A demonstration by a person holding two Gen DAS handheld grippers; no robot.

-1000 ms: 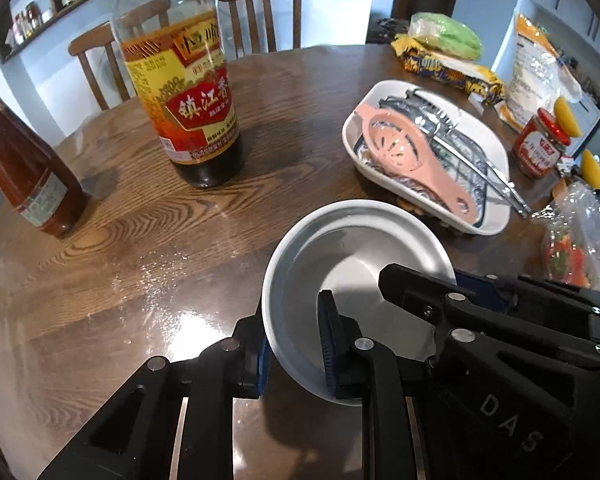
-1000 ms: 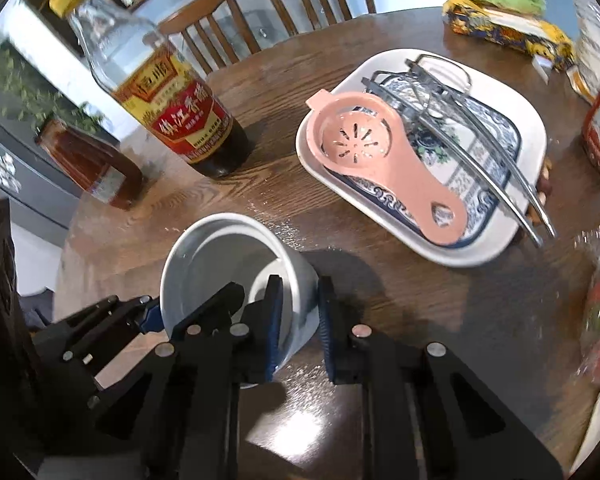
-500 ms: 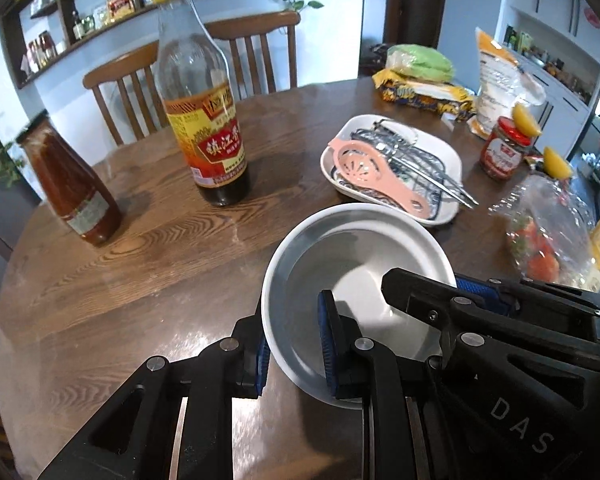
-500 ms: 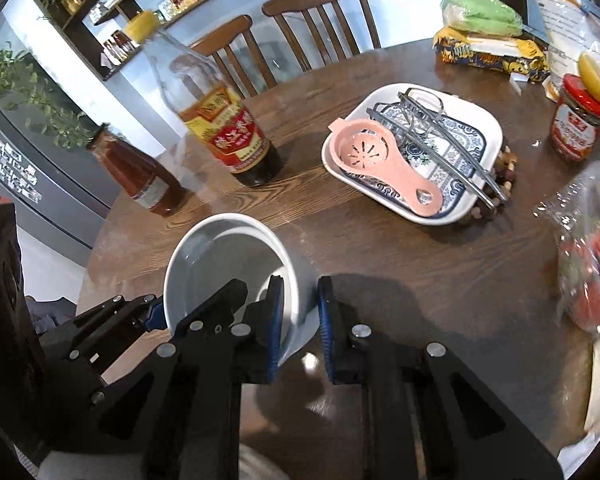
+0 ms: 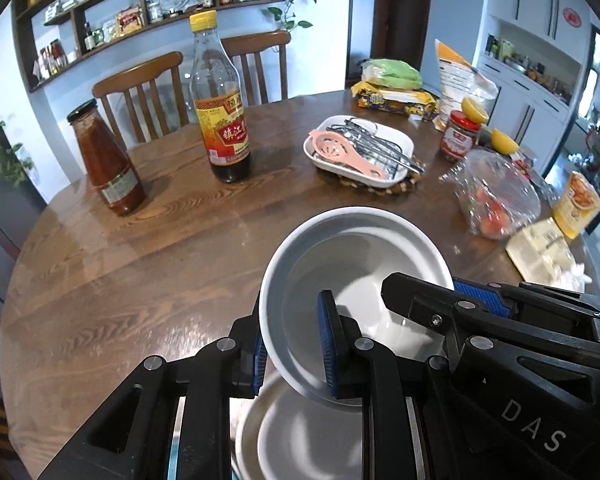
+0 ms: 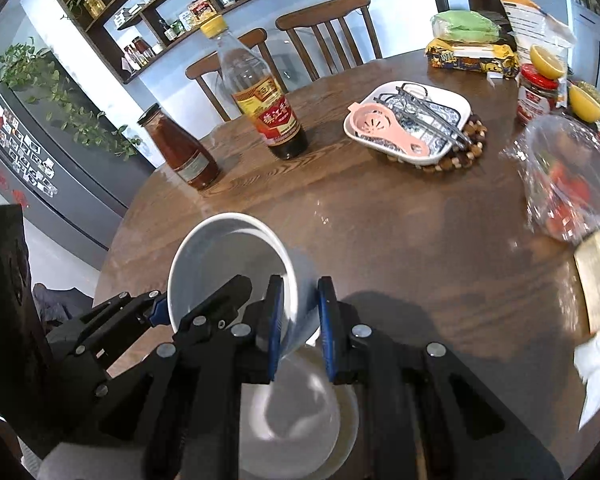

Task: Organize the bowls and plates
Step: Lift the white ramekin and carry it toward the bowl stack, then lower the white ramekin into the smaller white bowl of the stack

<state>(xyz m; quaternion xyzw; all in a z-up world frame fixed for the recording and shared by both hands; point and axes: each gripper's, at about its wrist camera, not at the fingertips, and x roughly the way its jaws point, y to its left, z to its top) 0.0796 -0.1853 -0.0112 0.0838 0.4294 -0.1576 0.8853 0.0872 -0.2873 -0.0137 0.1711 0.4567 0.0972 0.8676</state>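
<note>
A white bowl [image 5: 356, 264] hangs above the round wooden table [image 5: 140, 264], held from both sides. My left gripper [image 5: 292, 344] is shut on its left rim, one blue pad inside the bowl and one outside. In the right wrist view my right gripper [image 6: 298, 324] is shut on the opposite rim of the same bowl [image 6: 228, 264]. Each gripper shows in the other's view: the right gripper [image 5: 460, 308] and the left gripper [image 6: 156, 312]. Directly under the held bowl, at the table's near edge, sits another white dish [image 6: 296, 412], partly hidden by the fingers.
Farther back stand a dark vinegar bottle [image 5: 220, 120] and a red sauce bottle [image 5: 108, 160]. A white rectangular plate [image 5: 360, 148] holds a pink egg separator and metal tongs. A red jar [image 5: 458, 140], a bag of tomatoes [image 5: 496, 200], lemons and snack packs crowd the right side.
Both grippers rose and drew back toward the table's near edge with the bowl between them. The bottles and plate look farther off, and the second white dish came into view below.
</note>
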